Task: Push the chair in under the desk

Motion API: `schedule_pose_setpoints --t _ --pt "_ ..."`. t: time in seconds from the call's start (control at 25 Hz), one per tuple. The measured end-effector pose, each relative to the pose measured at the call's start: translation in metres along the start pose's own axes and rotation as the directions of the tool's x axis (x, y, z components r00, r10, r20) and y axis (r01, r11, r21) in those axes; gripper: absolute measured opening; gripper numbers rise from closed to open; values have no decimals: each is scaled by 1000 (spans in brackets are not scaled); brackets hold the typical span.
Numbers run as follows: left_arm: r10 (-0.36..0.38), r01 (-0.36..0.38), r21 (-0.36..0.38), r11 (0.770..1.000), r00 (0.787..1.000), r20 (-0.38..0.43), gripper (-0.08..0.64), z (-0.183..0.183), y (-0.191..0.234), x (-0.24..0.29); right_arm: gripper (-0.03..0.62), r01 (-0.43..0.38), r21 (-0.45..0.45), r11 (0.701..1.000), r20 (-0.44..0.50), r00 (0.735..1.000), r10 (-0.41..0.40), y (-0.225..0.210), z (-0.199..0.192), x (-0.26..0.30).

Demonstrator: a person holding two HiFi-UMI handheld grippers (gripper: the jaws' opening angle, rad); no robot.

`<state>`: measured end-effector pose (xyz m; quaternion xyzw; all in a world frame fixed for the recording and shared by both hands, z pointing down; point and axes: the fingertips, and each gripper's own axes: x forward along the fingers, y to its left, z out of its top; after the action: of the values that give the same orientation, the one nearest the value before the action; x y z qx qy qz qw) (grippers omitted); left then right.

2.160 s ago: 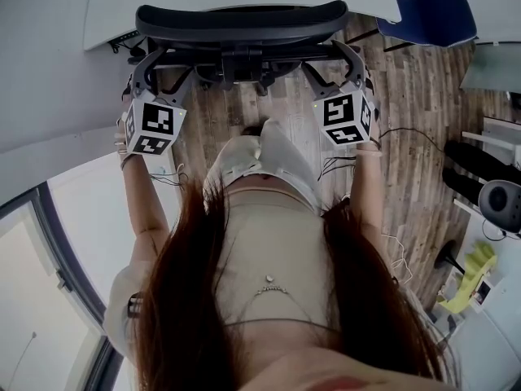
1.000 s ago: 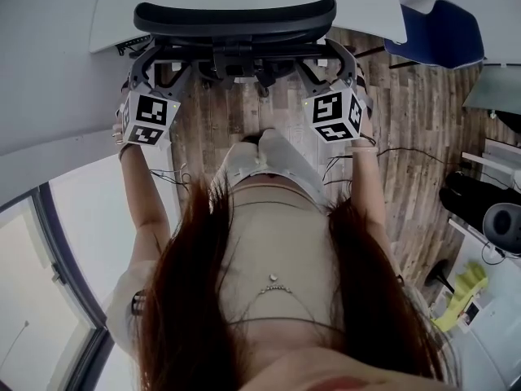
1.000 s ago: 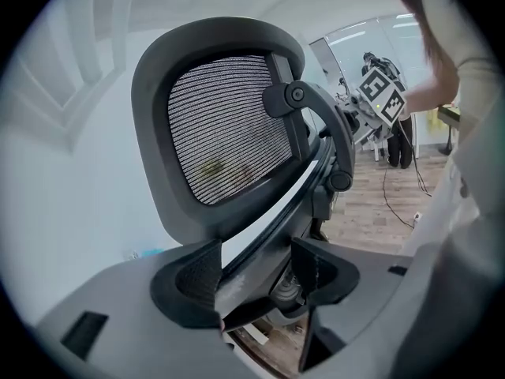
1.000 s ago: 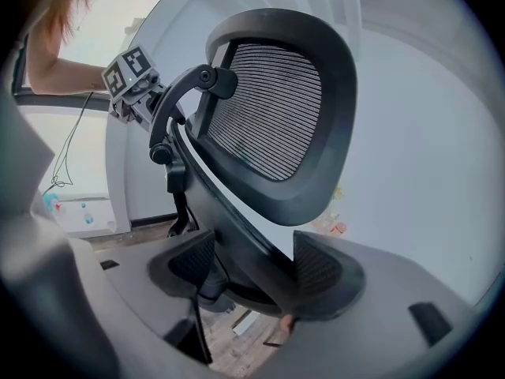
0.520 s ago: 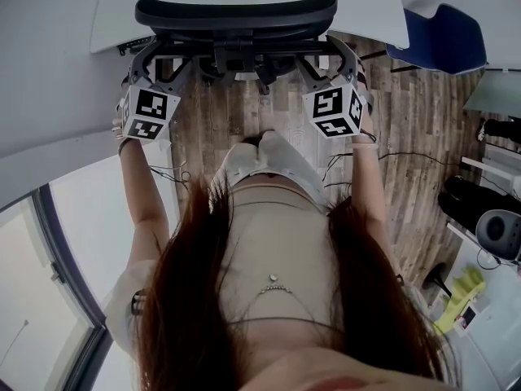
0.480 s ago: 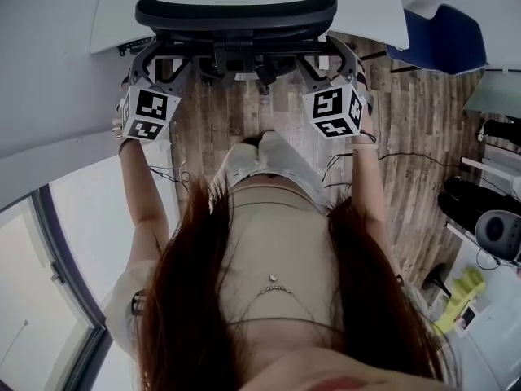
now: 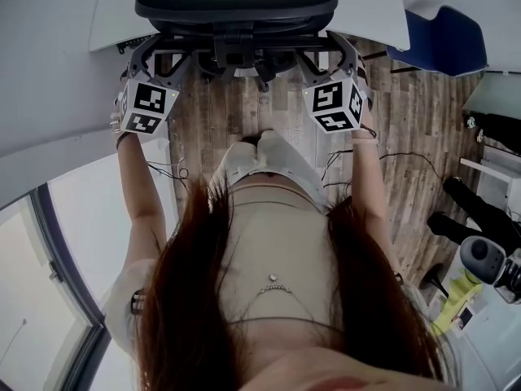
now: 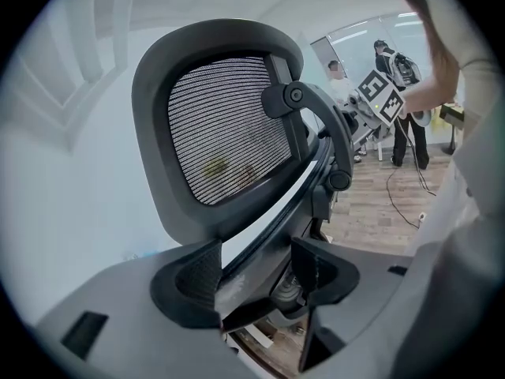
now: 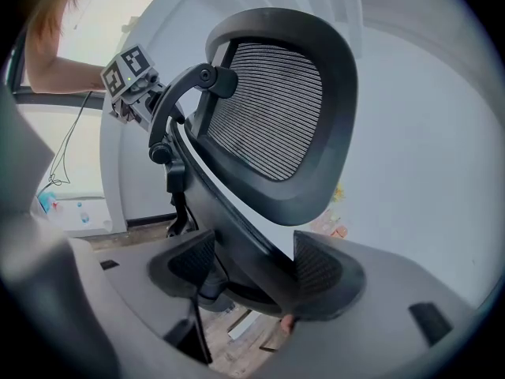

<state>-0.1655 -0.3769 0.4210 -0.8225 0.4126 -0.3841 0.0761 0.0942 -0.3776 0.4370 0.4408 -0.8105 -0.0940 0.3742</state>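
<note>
The black mesh-back office chair [image 7: 236, 5] stands at the edge of the white desk [image 7: 370, 6], its headrest overlapping the desk's edge in the head view. My left gripper [image 7: 143, 60] holds the left bar of the chair's back frame, and my right gripper [image 7: 345, 55] holds the right bar. In the left gripper view the frame bar [image 8: 260, 235] fills the space between the left gripper's [image 8: 256, 271] pads, below the mesh back [image 8: 229, 125]. The right gripper [image 9: 252, 267] closes likewise on its bar [image 9: 237, 235]. The seat and wheels are hidden.
A blue chair [image 7: 444, 27] stands at the far right by another desk. Cables [image 7: 383, 155] trail over the wooden floor [image 7: 407, 120]. A person in black [image 7: 480, 210] is at the right edge. A white wall panel [image 7: 49, 72] and a window lie to the left.
Both grippers and the chair have moved forward toward the desk, and the headrest now lies further over the desk's edge. The grip on the frame is unchanged.
</note>
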Motion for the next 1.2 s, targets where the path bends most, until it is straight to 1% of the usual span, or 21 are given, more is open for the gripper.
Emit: schedule_pose_setpoints --t 0.92,1.2 --pt "23 -24 8 1000 999 25 272 -3 2 4 313 5 -11 1000 16 1000 -5 0 0 10" --pt "26 -25 -4 1000 999 29 272 -6 1 6 313 11 -11 1000 16 1000 -11 -1 -1 12"
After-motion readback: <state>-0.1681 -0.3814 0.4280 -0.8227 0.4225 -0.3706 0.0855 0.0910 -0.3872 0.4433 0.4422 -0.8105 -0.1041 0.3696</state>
